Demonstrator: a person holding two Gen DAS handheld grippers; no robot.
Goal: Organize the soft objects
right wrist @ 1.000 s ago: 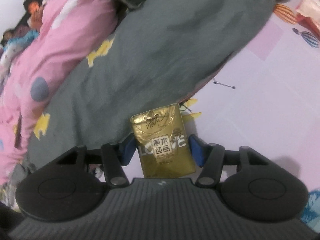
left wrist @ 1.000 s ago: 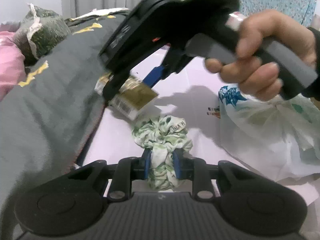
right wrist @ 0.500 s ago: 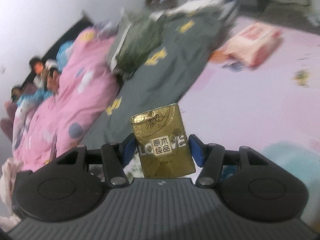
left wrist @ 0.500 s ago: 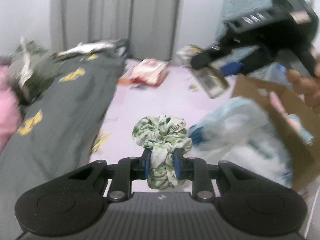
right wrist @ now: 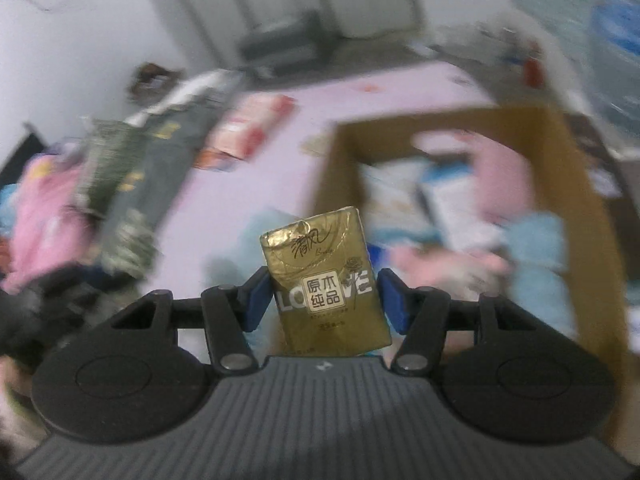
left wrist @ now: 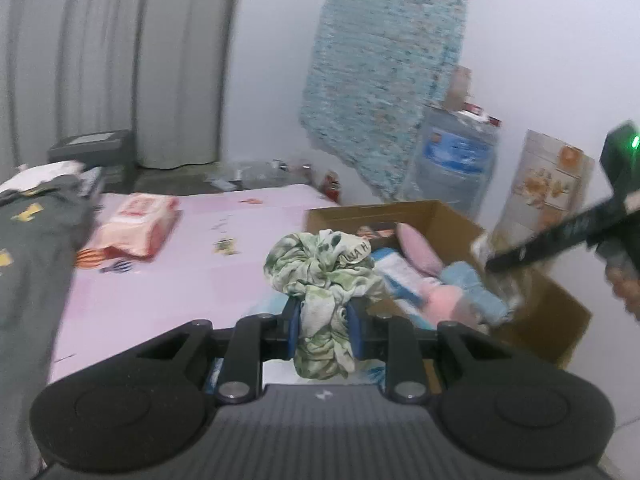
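Note:
My left gripper (left wrist: 323,330) is shut on a green-and-white fabric scrunchie (left wrist: 320,276) and holds it in the air, left of a cardboard box (left wrist: 424,210). My right gripper (right wrist: 324,300) is shut on a gold tissue pack (right wrist: 326,280), held above the near left side of the same box (right wrist: 568,184). The box holds pink and blue soft items (left wrist: 444,292). The right gripper also shows at the right edge of the left wrist view (left wrist: 496,256), over the box.
A pink-and-white wipes pack (left wrist: 136,226) lies on the pink bedsheet (left wrist: 160,280). A grey blanket (left wrist: 28,260) covers the left side. A water jug (left wrist: 452,160) and a blue cloth (left wrist: 384,80) stand against the wall behind the box.
Both grippers have lifted off the bed and swung right toward the cardboard box, each still holding its object. The right gripper is now over the box.

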